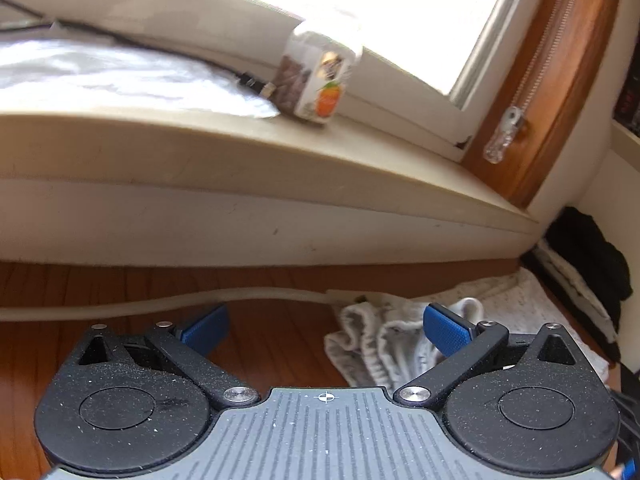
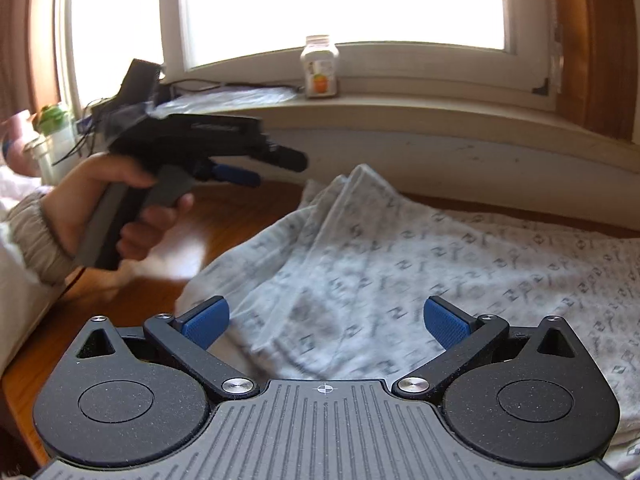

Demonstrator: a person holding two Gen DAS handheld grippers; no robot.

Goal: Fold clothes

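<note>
Clothes lie on the wooden table (image 2: 224, 216) under the window sill (image 2: 400, 114): a patterned grey garment (image 2: 400, 264), partly doubled over near its left edge. It looks light, soft and limp, so I would take it at a corner or hem. Left gripper (image 1: 326, 326) is wide open and holds nothing, above the table. Right gripper (image 2: 326, 320) hovers over the garment, equally spread, gripping nothing.

Counted: two grippers, left (image 1: 326, 330) and right (image 2: 326, 322), jaws apart. One patterned garment (image 2: 400, 272) at 12 o'clock. One bottle (image 2: 320, 68) on one sill (image 2: 400, 112). One hand (image 2: 120, 208) at 10 o'clock.
</note>
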